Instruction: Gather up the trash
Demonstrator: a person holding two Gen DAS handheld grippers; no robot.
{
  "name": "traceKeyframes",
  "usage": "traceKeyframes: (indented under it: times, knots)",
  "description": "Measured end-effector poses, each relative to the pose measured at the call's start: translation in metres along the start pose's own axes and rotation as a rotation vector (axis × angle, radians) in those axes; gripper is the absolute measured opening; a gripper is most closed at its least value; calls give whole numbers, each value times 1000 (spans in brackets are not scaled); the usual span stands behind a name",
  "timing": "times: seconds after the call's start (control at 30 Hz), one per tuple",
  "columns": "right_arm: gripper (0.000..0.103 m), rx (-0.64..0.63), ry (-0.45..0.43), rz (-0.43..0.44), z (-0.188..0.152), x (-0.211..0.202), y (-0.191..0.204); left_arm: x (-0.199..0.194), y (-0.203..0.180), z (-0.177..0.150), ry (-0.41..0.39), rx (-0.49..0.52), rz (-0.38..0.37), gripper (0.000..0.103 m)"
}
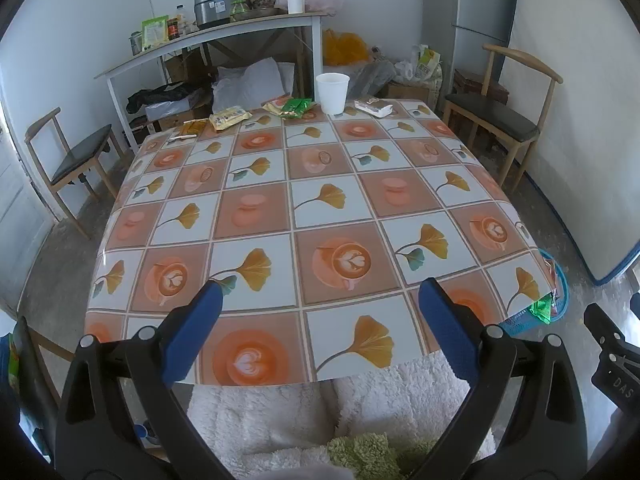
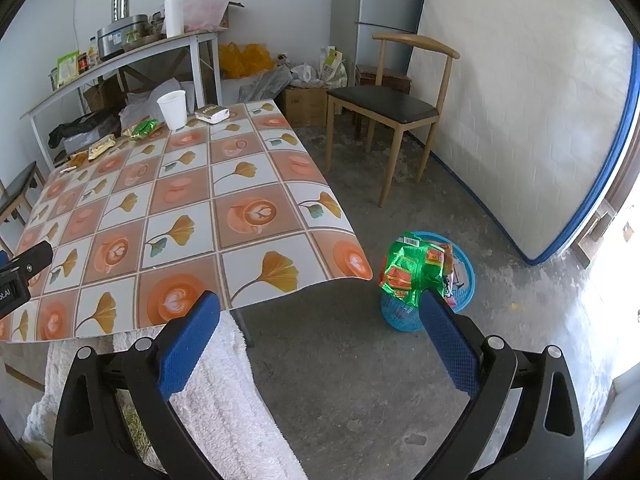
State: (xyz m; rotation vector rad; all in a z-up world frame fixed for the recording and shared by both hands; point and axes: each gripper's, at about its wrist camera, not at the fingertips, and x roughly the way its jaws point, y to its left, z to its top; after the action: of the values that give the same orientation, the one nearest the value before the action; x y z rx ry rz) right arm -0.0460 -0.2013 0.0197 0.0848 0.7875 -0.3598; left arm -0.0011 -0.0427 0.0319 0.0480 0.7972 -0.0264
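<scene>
Trash lies along the far edge of the patterned table (image 1: 320,208): a white paper cup (image 1: 332,93), a green wrapper (image 1: 296,106), yellow wrappers (image 1: 230,117), an orange packet (image 1: 194,127) and a white tissue pack (image 1: 374,106). My left gripper (image 1: 320,304) hovers open over the near table edge, holding nothing. My right gripper (image 2: 320,312) is open and empty above the floor, right of the table (image 2: 168,216). A blue basket (image 2: 428,292) on the floor holds green and red wrappers (image 2: 408,268). The cup (image 2: 173,110) and the tissue pack (image 2: 211,113) also show in the right wrist view.
Wooden chairs stand at the left (image 1: 72,156) and the right (image 1: 504,116) of the table. A cluttered shelf table (image 1: 216,40) and bags line the back wall. A white mattress (image 2: 520,120) leans on the right wall. A person's fluffy white clothing (image 1: 328,408) is at the near edge.
</scene>
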Motion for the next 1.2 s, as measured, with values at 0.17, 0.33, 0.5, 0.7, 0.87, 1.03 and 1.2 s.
traceKeyframes:
  times: [0.17,0.33,0.5,0.7,0.87,1.03,1.2]
  knots:
    - [97,1,-2,0,0,-1,0,0,0,0,2,-1,0,95]
    - [97,1,1,0,0,-1,0,3,0,1,9,6,-10,95]
    - [97,2,0,0,0,0,0,2,0,1,9,5,-10,95]
    - [97,2,0,-1,0,0,0,7,-2,0,24,8,-24,95]
    - [97,5,4,-1,1,0,-1,8,-1,-1,35,11,-39,95]
    - [97,9,10,-2,1,2,-3,9,0,-1,43,15,-48,95]
    - [97,10,11,-3,0,2,-4,10,0,-1,49,19,-52,95]
